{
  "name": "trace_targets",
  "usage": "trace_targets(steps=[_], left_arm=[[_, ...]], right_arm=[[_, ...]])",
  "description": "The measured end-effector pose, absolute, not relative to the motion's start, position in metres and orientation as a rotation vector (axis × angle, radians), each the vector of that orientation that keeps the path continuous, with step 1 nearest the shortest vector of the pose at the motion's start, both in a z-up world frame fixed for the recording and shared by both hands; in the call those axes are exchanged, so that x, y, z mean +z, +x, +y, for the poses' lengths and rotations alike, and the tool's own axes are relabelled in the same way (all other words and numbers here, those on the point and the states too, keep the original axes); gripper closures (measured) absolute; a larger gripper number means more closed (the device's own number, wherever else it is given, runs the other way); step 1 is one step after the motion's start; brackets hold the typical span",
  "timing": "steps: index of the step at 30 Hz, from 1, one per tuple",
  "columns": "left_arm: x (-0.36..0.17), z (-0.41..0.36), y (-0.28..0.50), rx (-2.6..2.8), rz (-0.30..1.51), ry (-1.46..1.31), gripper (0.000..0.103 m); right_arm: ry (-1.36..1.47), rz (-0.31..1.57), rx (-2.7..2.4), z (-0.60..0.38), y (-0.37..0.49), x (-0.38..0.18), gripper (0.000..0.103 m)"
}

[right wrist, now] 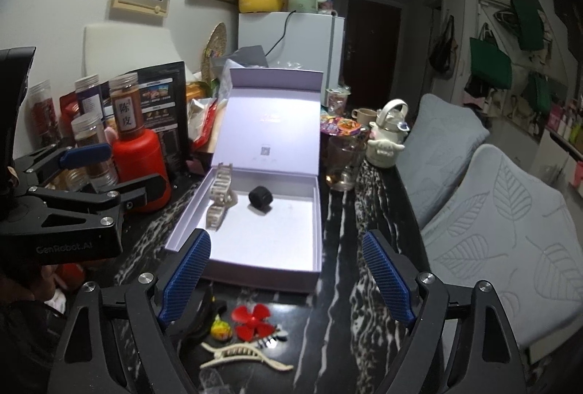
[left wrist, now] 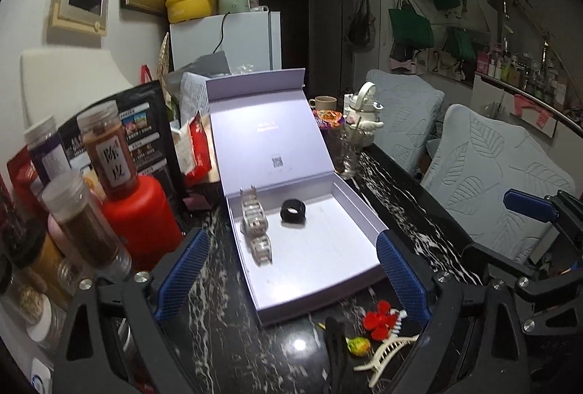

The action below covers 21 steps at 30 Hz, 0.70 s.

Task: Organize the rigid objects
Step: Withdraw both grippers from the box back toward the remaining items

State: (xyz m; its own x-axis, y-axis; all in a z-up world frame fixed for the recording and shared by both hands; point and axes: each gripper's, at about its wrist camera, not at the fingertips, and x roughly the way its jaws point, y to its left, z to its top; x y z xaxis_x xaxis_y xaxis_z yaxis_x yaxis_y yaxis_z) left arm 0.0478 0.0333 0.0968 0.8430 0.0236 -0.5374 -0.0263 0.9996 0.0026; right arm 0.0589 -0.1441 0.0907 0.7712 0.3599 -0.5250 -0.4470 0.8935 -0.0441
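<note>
On the dark marbled counter [right wrist: 339, 284] an open lavender box [left wrist: 339, 288] stood with its lid raised behind it. Inside, a silver metal watch band [left wrist: 256, 226] lay along the left wall, and a black ring-shaped band [left wrist: 292, 209] sat near the middle toward the back, apart from it. Just in front of the box, on the counter, lay a red flower hair clip [right wrist: 251, 320], a cream claw hair clip [right wrist: 240, 355], a black hair clip [right wrist: 202, 317] and a small yellow-green candy [right wrist: 220, 327], clustered close together. The left claw [left wrist: 291, 279] hovered spread wide, holding nothing, its 2 blue pads framing the box. The right claw [right wrist: 286, 279] was likewise spread wide and empty above the clips. A red bottle [left wrist: 140, 217] and spice jars [left wrist: 105, 146] stood left of the box.
</note>
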Motion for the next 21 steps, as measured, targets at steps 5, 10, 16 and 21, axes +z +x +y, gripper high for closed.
trace_targets(steps=[5, 10, 16, 21], left_arm=[[0.088, 0.033, 0.032, 0.005, 0.589, -0.021, 0.008], [0.078, 0.033, 0.017, 0.004, 0.611, -0.030, 0.008], [0.066, 0.031, 0.003, 0.005, 0.629, -0.022, 0.008], [0.050, 0.029, -0.002, -0.009, 0.670, -0.026, 0.008]], right_arm=[[-0.167, 0.542, 0.450, -0.145, 0.042, 0.083, 0.015], [-0.156, 0.561, 0.459, -0.146, 0.029, 0.070, 0.015], [-0.132, 0.575, 0.455, -0.149, 0.016, 0.053, 0.015], [-0.124, 0.600, 0.448, -0.151, 0.006, 0.035, 0.015]])
